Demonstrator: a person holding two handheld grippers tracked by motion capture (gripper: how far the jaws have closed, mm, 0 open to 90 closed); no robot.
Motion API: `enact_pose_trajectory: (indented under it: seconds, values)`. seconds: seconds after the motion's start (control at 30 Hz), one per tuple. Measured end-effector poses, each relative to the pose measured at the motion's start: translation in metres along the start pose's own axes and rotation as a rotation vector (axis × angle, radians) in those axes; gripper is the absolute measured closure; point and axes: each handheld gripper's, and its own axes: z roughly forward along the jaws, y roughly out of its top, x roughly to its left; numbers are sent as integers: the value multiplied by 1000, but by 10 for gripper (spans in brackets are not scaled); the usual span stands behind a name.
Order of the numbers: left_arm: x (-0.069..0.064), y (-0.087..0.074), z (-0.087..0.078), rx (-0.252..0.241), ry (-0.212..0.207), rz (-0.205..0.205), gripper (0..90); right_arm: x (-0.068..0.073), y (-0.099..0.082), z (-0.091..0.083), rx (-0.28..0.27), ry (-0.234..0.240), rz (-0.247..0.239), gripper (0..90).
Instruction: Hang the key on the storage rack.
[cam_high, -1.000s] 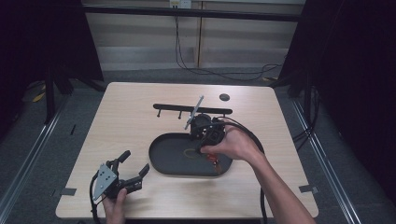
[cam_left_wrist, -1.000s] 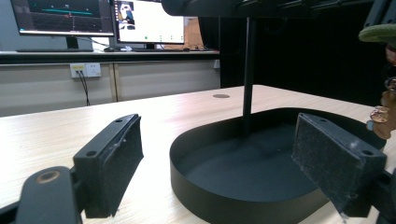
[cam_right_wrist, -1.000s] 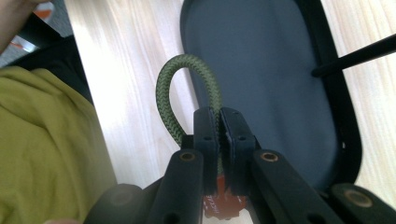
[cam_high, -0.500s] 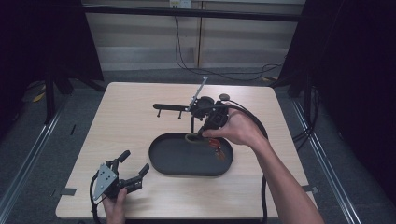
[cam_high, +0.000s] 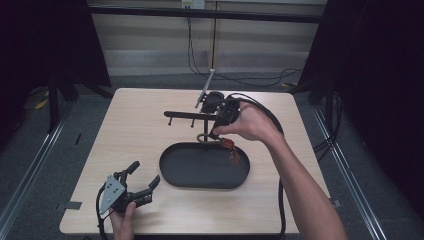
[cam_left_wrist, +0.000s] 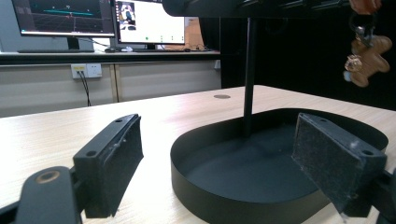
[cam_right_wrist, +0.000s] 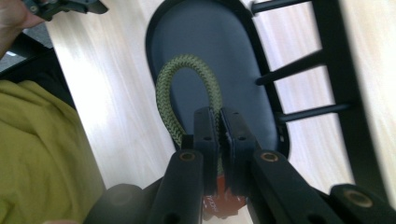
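Observation:
My right gripper (cam_high: 213, 134) hangs over the far rim of the black oval tray (cam_high: 172, 177), just in front of the black peg rack (cam_high: 182, 114). It is shut on an olive green rope loop (cam_right_wrist: 180, 86) of a keychain. A brown gingerbread charm and a red tag (cam_high: 233, 154) dangle below it over the tray. In the right gripper view the loop sticks out past the closed gripper (cam_right_wrist: 218, 115), with the rack's pegs (cam_right_wrist: 299, 70) to the right. My left gripper (cam_high: 145, 173) rests open near the table's front left, its fingers (cam_left_wrist: 114, 161) facing the tray (cam_left_wrist: 196, 186); the charm (cam_left_wrist: 370, 53) hangs at the upper right.
The rack's upright post (cam_left_wrist: 249, 74) rises from the tray's far side. A small dark disc (cam_left_wrist: 221, 96) lies on the wooden table (cam_high: 135, 125) behind it. Cables (cam_high: 280, 200) trail from the right gripper along the table's right edge. Monitors (cam_left_wrist: 102, 18) stand beyond the table.
My right gripper has risen out of the tray with the keychain and moved away from me toward the rack. The left gripper has stayed put.

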Motion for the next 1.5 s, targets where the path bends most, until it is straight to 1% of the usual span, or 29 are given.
enact_pose_trajectory:
  seconds: [0.07,0.13,0.17,0.23,0.33,0.37,0.4,0.43,0.53,0.6,0.67,0.7,0.73,0.83,0.9,0.97,1.0,1.1,1.2,1.23,1.33,1.4,1.43,1.5]
  values:
    - [0,0,0,3,-3,0,158,-4,1,-4,5,-13,14,859]
    - [0,0,0,3,-3,1,158,-5,2,-5,6,-14,9,859]
    - [0,0,0,-2,-2,-2,158,-10,4,-7,19,-19,2,859]
    - [0,0,0,-2,-2,-3,158,-15,6,-7,24,-23,0,859]
    - [0,0,0,-3,1,-2,158,-22,8,-4,33,-15,8,859]
    - [0,0,0,-3,0,-2,158,-22,8,-4,33,-15,8,859]
    - [-1,0,0,-7,1,-8,158,-25,9,-2,30,-13,7,859]
    - [-1,0,1,-12,1,-14,158,-27,9,-1,27,-14,7,859]
    - [-1,0,0,-9,-3,-13,158,-31,12,1,33,-16,8,859]
    - [-1,0,0,-9,-2,-13,158,-33,14,3,47,-29,13,858]
    - [-1,0,1,-13,-1,-19,158,-36,16,6,49,-9,9,858]
    - [-1,0,1,-12,-1,-18,158,-36,17,7,51,-9,12,858]
    - [-1,0,0,-6,-3,-9,158,-36,17,7,41,-6,8,858]
    - [-1,0,0,-8,-5,-12,158,-36,18,7,35,-9,6,856]
    - [-1,0,0,-8,-5,-11,158,-37,18,6,28,-22,4,856]
    - [-1,0,0,-8,-5,-12,158,-40,17,6,26,-23,20,855]
    - [-1,0,0,-8,-7,-12,158,-41,17,7,24,-28,21,855]
    - [-1,0,0,-8,-6,-12,158,-40,17,8,20,-26,13,852]
    - [-1,0,0,-8,-6,-12,158,-42,17,7,22,-19,17,848]
    - [-1,0,0,-9,-13,-15,158,-43,17,7,17,-17,16,845]
    - [-1,0,0,-9,-12,-15,158,-45,17,6,12,-20,18,840]
    - [-1,0,0,-9,-12,-15,157,-45,16,6,9,-15,25,830]
    - [-1,0,0,-9,-12,-15,158,-47,16,6,4,-21,37,824]
    - [-1,0,0,-8,-12,-14,158,-49,16,6,4,-24,44,818]
